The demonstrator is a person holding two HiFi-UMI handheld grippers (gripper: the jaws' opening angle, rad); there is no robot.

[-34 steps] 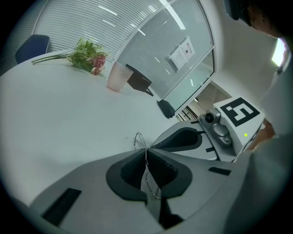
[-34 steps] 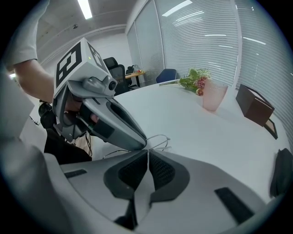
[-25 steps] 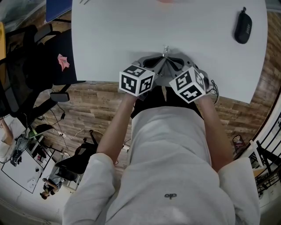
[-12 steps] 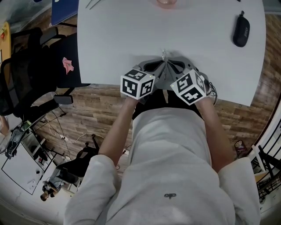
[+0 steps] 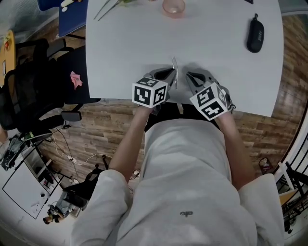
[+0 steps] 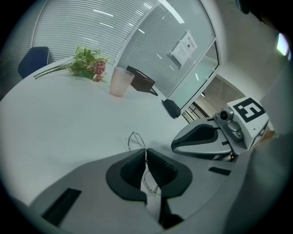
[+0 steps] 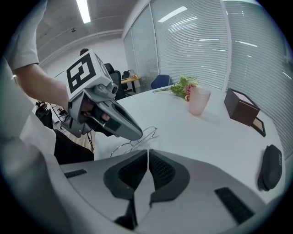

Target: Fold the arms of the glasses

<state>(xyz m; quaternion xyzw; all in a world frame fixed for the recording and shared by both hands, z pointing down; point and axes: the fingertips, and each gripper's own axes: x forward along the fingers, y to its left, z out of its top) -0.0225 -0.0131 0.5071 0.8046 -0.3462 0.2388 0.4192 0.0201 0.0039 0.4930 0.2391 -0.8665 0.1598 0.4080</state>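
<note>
Currently the left tool (image 6: 146,154) pinches the wire glasses (image 6: 136,138) near the worktop's (image 6: 55,119) front edge; the right tool (image 7: 148,155), pressed together and empty, should push slowly, sideways, without bending them.

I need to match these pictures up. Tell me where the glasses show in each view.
Head view: glasses centre, near the front edge of the table.
Left gripper view: glasses low centre, clamped in the jaws of the left gripper.
Right gripper view: glasses left of centre, just beyond the jaws, not held by them.
Shared landmark: pink cup, in all three.
</note>
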